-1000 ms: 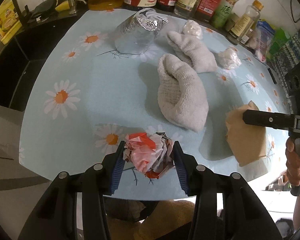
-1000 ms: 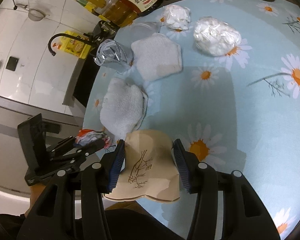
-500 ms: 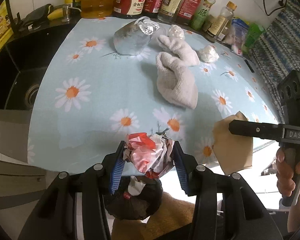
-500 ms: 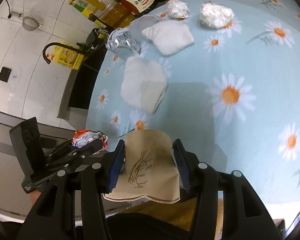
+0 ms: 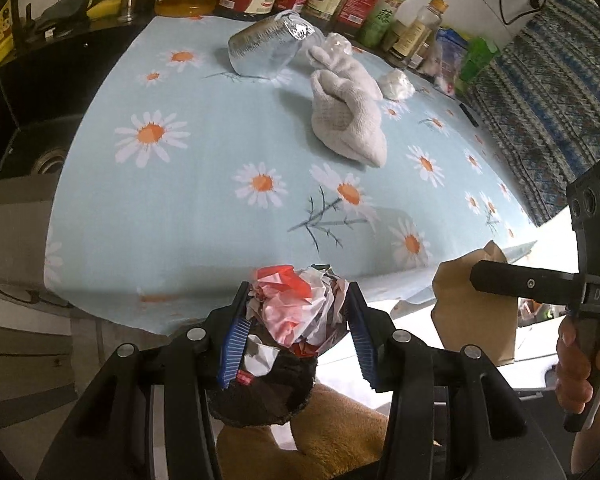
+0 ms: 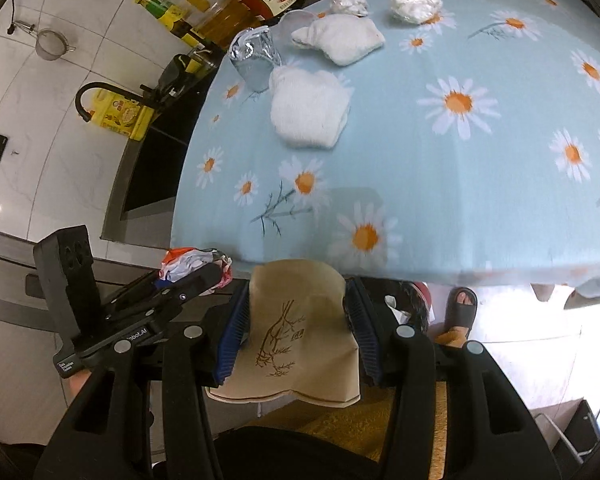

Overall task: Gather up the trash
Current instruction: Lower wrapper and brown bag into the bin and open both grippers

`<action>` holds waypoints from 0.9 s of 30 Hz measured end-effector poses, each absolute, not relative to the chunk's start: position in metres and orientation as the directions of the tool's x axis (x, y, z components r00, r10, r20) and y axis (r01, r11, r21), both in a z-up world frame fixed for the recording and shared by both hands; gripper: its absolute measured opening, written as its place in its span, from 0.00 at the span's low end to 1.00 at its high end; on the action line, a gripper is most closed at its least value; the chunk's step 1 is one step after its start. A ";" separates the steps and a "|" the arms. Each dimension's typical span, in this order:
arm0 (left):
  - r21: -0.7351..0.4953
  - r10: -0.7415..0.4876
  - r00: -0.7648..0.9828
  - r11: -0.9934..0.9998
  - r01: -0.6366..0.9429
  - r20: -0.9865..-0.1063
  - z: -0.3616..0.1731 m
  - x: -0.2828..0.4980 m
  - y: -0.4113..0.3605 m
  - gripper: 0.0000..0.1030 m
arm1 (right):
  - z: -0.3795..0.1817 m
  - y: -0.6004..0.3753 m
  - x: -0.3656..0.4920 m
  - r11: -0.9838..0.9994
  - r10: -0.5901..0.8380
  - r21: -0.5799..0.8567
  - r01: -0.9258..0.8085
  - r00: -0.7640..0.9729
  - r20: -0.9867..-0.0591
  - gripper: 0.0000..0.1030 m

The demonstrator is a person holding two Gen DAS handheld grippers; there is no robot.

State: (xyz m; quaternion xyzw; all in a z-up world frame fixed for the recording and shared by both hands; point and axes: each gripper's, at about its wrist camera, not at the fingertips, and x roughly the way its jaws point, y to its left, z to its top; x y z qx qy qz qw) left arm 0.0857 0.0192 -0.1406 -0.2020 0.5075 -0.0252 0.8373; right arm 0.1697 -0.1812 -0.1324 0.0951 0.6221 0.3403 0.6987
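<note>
While the table (image 5: 204, 184) with its daisy cloth is carrying two grey-white cloths (image 5: 348, 124), a foil-wrapped cup (image 5: 266, 50) and two white crumpled wads (image 5: 396, 84), we are judging the collecting about half done. We are holding both claws just past the table's near edge. The right claw (image 6: 296, 324) is clamping a tan paper napkin (image 6: 296, 344), and the left claw (image 5: 298, 320) is gripping a red-and-white crumpled wrapper (image 5: 296, 308) above a dark bag (image 5: 268, 392) that seems to be holding scraps already. We are taking that bag for the bin, though the claw is covering most of it and its mouth is hard to make out.
</note>
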 end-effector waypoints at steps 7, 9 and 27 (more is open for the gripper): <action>-0.382 -0.290 0.458 0.916 -0.122 -0.840 -0.154 0.068 0.017 0.44 | -0.145 -0.181 0.146 0.773 0.581 0.548 -0.320 0.009 -0.814 0.49; -0.389 -0.300 0.446 0.913 -0.122 -0.843 -0.161 0.064 0.019 0.43 | -0.150 -0.178 0.140 0.779 0.574 0.542 -0.315 0.012 -0.818 0.49; -0.395 -0.326 0.364 0.909 -0.134 -0.873 -0.191 0.048 0.021 0.45 | -0.180 -0.163 0.118 0.784 0.541 0.533 -0.317 -0.071 -0.838 0.48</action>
